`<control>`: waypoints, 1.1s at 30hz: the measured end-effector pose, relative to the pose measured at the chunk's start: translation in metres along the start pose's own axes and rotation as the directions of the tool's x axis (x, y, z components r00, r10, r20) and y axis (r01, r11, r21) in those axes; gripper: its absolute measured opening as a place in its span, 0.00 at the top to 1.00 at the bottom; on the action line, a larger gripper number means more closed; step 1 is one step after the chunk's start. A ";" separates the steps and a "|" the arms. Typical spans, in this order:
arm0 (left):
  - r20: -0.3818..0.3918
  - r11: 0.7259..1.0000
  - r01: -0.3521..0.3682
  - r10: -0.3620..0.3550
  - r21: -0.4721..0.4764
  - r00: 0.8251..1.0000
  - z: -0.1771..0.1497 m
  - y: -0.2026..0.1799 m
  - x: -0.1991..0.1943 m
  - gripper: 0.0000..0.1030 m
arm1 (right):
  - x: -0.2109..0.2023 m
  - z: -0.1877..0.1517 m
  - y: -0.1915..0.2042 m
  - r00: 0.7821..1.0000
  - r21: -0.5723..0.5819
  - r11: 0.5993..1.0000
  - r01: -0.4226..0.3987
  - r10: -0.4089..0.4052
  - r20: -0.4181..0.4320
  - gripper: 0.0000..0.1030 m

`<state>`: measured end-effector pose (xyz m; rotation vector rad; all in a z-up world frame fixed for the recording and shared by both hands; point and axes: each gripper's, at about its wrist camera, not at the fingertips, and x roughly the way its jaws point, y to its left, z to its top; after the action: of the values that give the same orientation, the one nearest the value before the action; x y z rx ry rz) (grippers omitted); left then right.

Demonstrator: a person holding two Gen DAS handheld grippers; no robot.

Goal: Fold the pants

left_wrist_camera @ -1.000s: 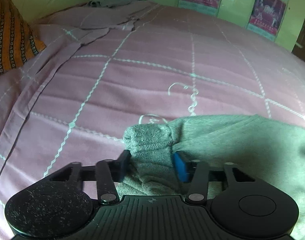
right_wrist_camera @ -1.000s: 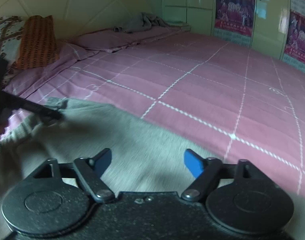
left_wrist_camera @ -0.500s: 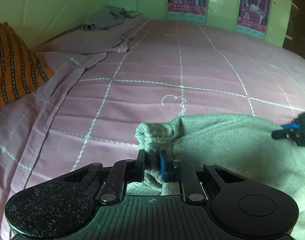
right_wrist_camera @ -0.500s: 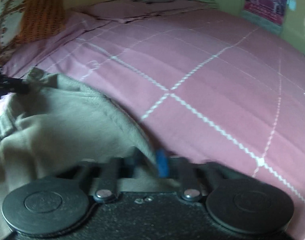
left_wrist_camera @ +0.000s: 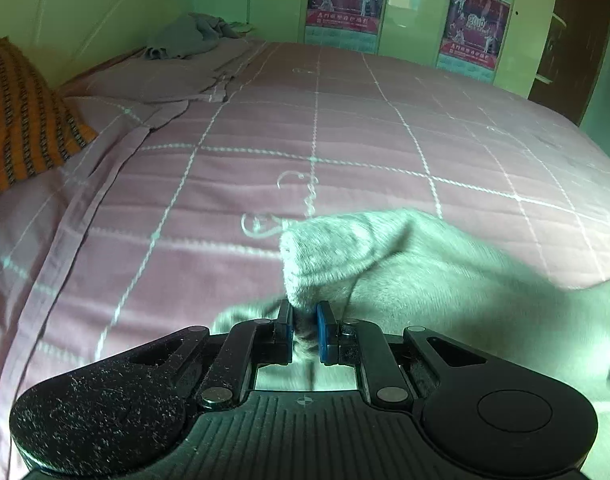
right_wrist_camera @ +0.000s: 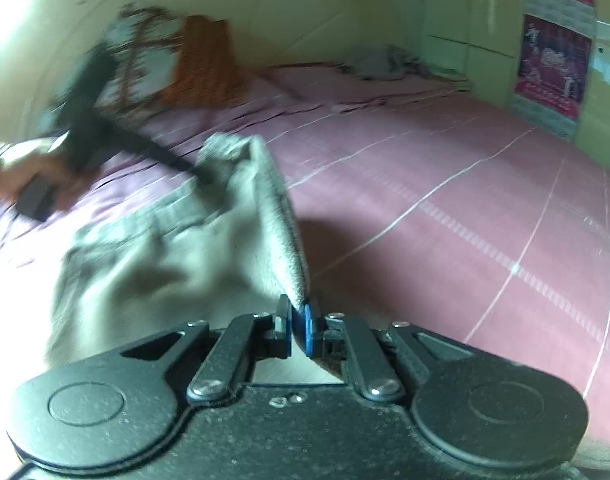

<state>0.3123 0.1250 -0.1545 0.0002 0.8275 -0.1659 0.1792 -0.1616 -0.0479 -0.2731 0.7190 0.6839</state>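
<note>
In the left wrist view, the left gripper (left_wrist_camera: 305, 330) is seen clamped on a bunched edge of the grey fleece pants (left_wrist_camera: 385, 264), its jaws having just been closing with cloth pinched between the blue pads (left_wrist_camera: 324, 332). The pants rise from the pads toward twelve o'clock and spread to three o'clock over the pink checked bedsheet (left_wrist_camera: 345, 140). An orange patterned pillow (left_wrist_camera: 21, 120) lies at ten o'clock, and a crumpled grey garment (left_wrist_camera: 189, 38) at eleven o'clock, well apart from the work.

In the right wrist view, the right gripper (right_wrist_camera: 299, 328) is closed on a thin edge of the same pants (right_wrist_camera: 165, 248), its jaws likewise having just been closing on it. The cloth is stretched toward ten o'clock, where the other gripper is seen blurred.

The lift-and-carry of the fold seems to be in hand. Both held edges should be kept level and taut, and carried over together so that the edges meet squarely; the thin right-hand pinch is judged likeliest to slip.
</note>
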 end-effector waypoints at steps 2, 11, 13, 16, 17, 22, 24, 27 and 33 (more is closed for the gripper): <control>-0.002 1.000 -0.016 0.016 0.018 1.000 -0.015 -0.008 -0.016 0.89 | -0.009 -0.019 0.024 0.999 -0.002 1.000 -0.027 0.027 -0.029 0.95; -0.181 0.986 -0.063 0.034 -0.157 0.983 -0.082 0.012 -0.075 0.88 | 0.003 -0.068 0.066 0.989 0.126 0.992 -0.002 0.020 -0.145 0.81; -0.200 0.964 -0.047 -0.007 -0.263 0.980 -0.092 0.025 -0.094 0.80 | -0.013 -0.065 0.064 0.994 0.194 0.981 0.001 0.020 -0.105 0.77; -0.172 0.895 -0.012 -0.072 -0.446 0.982 -0.110 0.044 -0.119 0.26 | -0.030 -0.066 0.054 0.996 0.295 0.955 0.020 0.008 -0.093 0.71; -0.130 0.865 0.019 -0.097 -0.502 0.987 -0.116 0.047 -0.126 0.15 | -0.032 -0.069 0.052 0.996 0.327 0.945 0.025 0.006 -0.091 0.71; -0.067 0.773 0.103 -0.185 -0.626 0.980 -0.122 0.042 -0.121 0.16 | -0.036 -0.092 0.036 0.994 0.502 0.863 0.054 0.000 -0.108 0.70; -0.072 0.745 0.126 -0.227 -0.655 0.971 -0.127 0.034 -0.109 0.35 | -0.037 -0.095 0.034 0.994 0.537 0.842 0.061 0.000 -0.114 0.70; -0.104 0.696 0.111 -0.260 -0.709 0.960 -0.136 0.026 -0.086 0.47 | -0.034 -0.113 0.037 0.994 0.580 0.812 0.070 -0.007 -0.111 0.70; -0.088 0.637 0.086 -0.236 -0.766 0.968 -0.151 0.021 -0.051 0.47 | -0.027 -0.134 0.021 0.994 0.686 0.723 0.079 -0.002 -0.113 0.70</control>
<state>0.1708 0.1632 -0.2205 -0.8838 1.0326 0.0286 0.0819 -0.2196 -0.1277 0.3750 1.0184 0.3157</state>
